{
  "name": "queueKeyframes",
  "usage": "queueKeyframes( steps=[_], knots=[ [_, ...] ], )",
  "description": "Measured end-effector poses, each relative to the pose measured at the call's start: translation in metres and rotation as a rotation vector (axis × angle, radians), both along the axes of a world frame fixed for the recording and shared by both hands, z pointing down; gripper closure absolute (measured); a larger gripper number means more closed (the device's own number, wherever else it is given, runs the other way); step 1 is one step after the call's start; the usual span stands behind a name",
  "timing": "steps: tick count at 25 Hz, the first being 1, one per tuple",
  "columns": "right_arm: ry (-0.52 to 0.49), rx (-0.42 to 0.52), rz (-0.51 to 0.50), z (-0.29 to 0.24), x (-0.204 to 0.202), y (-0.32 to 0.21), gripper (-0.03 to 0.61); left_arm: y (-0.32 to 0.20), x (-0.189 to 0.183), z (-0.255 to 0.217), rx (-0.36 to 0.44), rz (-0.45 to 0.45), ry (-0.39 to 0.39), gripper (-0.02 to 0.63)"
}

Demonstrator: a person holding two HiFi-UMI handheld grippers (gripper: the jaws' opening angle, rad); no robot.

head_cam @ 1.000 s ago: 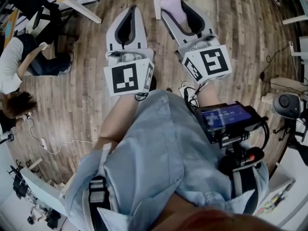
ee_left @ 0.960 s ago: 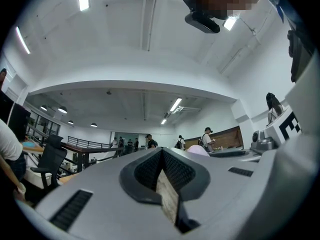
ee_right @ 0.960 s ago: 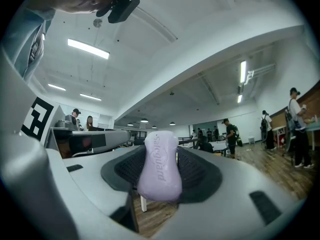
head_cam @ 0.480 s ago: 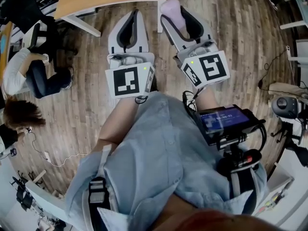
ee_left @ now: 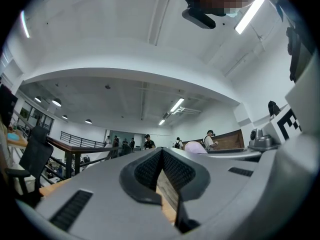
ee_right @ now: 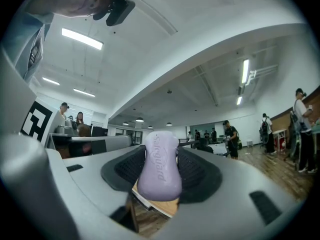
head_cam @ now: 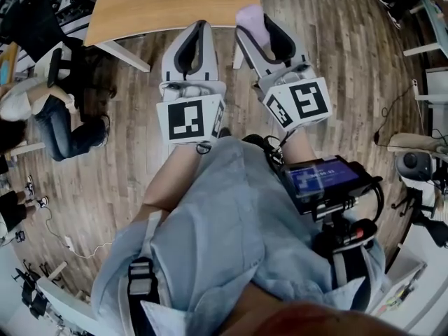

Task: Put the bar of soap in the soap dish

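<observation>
At the far left of the head view, a person (head_cam: pixel 42 110) sits bent over on the plank floor (head_cam: pixel 105 166). Right of them, the left tool (head_cam: pixel 196 30) is held out over the floor. Its tip reaches the near edge of a pale wooden surface (head_cam: pixel 175 2) that lies farther off. In the left gripper view, the two dark ribbed pads of this tool meet at their tips. The gap between them widens toward the camera, nothing is in it, and only wood shows through.

Just beside it to the right is the right tool (head_cam: pixel 262 28), angled slightly leftward. It is closed on the bar of soap (head_cam: pixel 250 16), a lilac oval bar. The bar stands on end between the pads and sticks out past their tips. The right gripper view shows embossed lettering running down its face. The soap is in the air, at the edge of the wooden surface.

Nearer and farther right, a device with a lit blue screen (head_cam: pixel 322 178) hangs against the wearer's light blue shirt (head_cam: pixel 231 236).
</observation>
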State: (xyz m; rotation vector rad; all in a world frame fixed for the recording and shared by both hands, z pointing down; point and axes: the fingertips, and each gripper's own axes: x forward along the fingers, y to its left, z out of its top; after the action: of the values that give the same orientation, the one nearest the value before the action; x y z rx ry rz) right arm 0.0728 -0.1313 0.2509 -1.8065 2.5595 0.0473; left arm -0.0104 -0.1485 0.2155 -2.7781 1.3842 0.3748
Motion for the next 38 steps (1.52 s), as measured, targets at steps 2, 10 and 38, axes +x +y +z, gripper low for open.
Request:
queueKeyframes(
  steps=[2, 10, 38],
  knots=[
    [0.006, 0.006, 0.009, -0.004, 0.002, -0.002, 0.368, -0.004, 0.001, -0.003, 0.004, 0.005, 0.008, 0.607],
    [0.013, 0.026, 0.039, -0.013, 0.01, -0.009, 0.368, -0.009, 0.007, -0.009, 0.021, 0.034, 0.002, 0.607],
    [-0.022, 0.116, -0.032, -0.077, -0.033, -0.041, 0.368, -0.041, -0.027, -0.081, 0.114, -0.021, -0.067, 0.607]
  ],
)
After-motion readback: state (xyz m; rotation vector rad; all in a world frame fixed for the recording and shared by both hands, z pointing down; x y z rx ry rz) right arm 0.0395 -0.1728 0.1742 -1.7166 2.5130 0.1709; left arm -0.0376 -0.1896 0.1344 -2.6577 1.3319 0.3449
